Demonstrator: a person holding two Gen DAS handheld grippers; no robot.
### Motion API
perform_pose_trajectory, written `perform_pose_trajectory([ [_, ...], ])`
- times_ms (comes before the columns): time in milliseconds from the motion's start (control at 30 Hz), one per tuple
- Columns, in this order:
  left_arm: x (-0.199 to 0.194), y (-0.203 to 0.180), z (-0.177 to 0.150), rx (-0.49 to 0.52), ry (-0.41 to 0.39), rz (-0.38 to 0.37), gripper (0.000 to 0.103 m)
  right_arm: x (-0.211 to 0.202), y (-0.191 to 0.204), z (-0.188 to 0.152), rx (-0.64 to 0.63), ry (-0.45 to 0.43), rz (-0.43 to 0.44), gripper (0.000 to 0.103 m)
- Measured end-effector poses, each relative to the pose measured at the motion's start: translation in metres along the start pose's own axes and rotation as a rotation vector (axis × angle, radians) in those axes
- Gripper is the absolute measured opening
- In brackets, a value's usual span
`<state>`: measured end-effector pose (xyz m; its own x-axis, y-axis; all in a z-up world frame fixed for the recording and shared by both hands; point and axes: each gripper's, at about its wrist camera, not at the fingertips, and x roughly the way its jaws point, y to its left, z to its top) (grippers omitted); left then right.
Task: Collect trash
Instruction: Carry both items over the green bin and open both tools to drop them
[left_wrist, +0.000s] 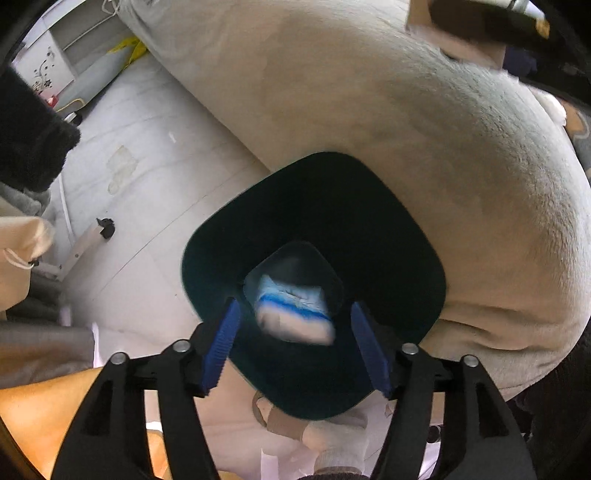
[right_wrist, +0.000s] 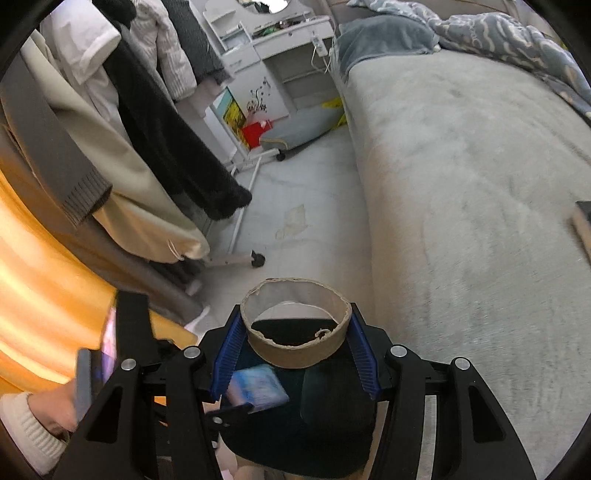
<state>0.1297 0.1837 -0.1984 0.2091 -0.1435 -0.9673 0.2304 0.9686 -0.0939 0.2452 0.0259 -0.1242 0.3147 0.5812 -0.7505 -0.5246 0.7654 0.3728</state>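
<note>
**Q:** What have your 2 grippers got right now?

**A:** My right gripper (right_wrist: 295, 345) is clamped on a cardboard tape ring (right_wrist: 295, 325). Its 2 blue pads press the ring's outer wall from either side, and the ring sits with its hole facing up toward the camera. My left gripper (left_wrist: 295, 343) holds nothing: its jaws stand apart, and the blue and white wrapper (left_wrist: 293, 308) hangs blurred in the gap between them, with neither pad touching it.

**Q:** Where is that wrapper, exactly?

**A:** Over the mouth of the dark bin (left_wrist: 314, 236), which I look almost straight down into from the left wrist. The wrapper shows against the bin's dark inside. Whether it is in the air or already lying on the bottom, I cannot tell through the blur.

**Q:** And from the right wrist?

**A:** The same dark bin (right_wrist: 332, 413) lies below and behind the ring I hold. The wrapper (right_wrist: 258, 386) shows there too, smeared, just under my left blue pad. A black fingertip of the other gripper pokes in just below it.

**Q:** What is around the bin?

**A:** It stands on the pale floor (left_wrist: 147, 155), tight against the side of a grey bed (left_wrist: 406, 147). In the right view, clothes (right_wrist: 147, 122) hang to the left, and a white desk (right_wrist: 280, 48) stands at the far end.
</note>
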Motion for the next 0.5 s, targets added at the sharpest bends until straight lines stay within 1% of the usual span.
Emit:
perform_pose_trajectory([
  [167,-0.016,0.024,-0.006,-0.066,-0.024,0.013,0.074,0.019,0.003,-0.007,-0.010,0.045,-0.019,0.056],
  [233,-0.025,0.032,-0.007,-0.091,-0.056,0.016,0.076,0.026,0.005,-0.009,-0.016,0.062,-0.026,0.056],
  [300,-0.035,0.039,-0.008,-0.107,-0.111,0.034,0.078,0.035,0.007,-0.013,-0.028,0.082,-0.038,0.056],
  [400,-0.043,0.043,-0.008,-0.123,-0.147,0.037,0.078,0.046,0.009,-0.019,-0.044,0.113,-0.058,0.056],
  [500,-0.051,0.051,-0.007,-0.159,-0.183,0.042,0.078,0.058,0.012,-0.025,-0.068,0.137,-0.082,0.056],
])
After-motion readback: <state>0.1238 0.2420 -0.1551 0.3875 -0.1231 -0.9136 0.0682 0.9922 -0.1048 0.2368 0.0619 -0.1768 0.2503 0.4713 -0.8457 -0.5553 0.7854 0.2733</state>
